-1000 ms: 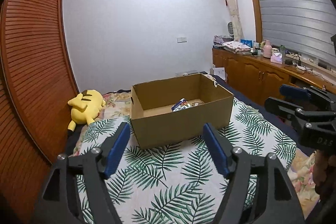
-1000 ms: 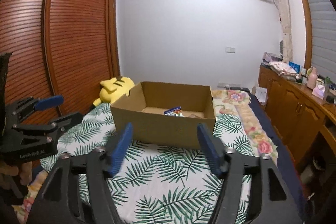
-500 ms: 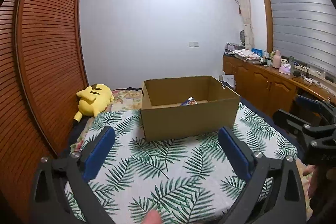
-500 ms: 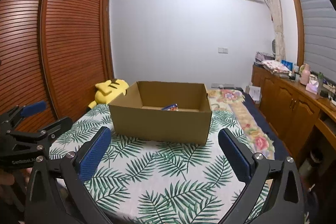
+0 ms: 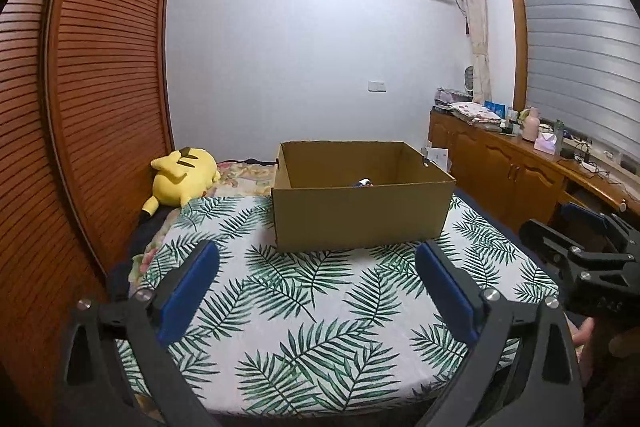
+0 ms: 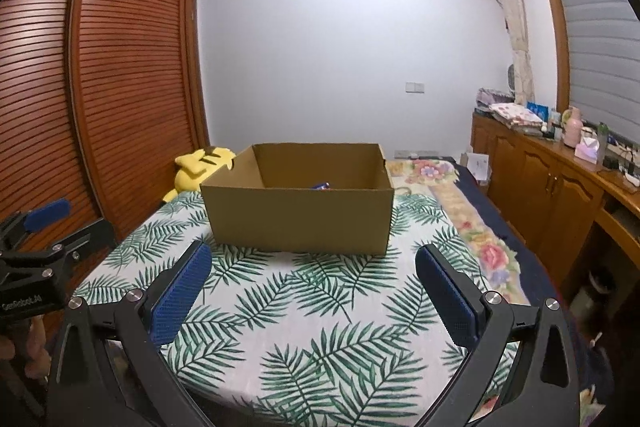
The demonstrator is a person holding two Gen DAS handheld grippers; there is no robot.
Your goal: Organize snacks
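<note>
An open cardboard box (image 5: 360, 215) stands on the palm-leaf sheet (image 5: 304, 307) of the bed; it also shows in the right wrist view (image 6: 300, 217). Only the tip of a blue snack packet (image 5: 363, 182) shows over its rim, also in the right wrist view (image 6: 321, 185). My left gripper (image 5: 316, 287) is open and empty, low and well in front of the box. My right gripper (image 6: 312, 285) is open and empty, also in front of the box. Each gripper appears at the edge of the other's view.
A yellow plush toy (image 5: 182, 177) lies at the bed's far left by the slatted wooden wardrobe (image 5: 80, 107). Wooden cabinets (image 6: 552, 187) with clutter on top run along the right wall. A floral blanket (image 6: 460, 215) covers the bed's right side.
Both grippers have drawn back from the box and sunk lower, so less of its inside shows. Both jaws have opened wider than one second ago.
</note>
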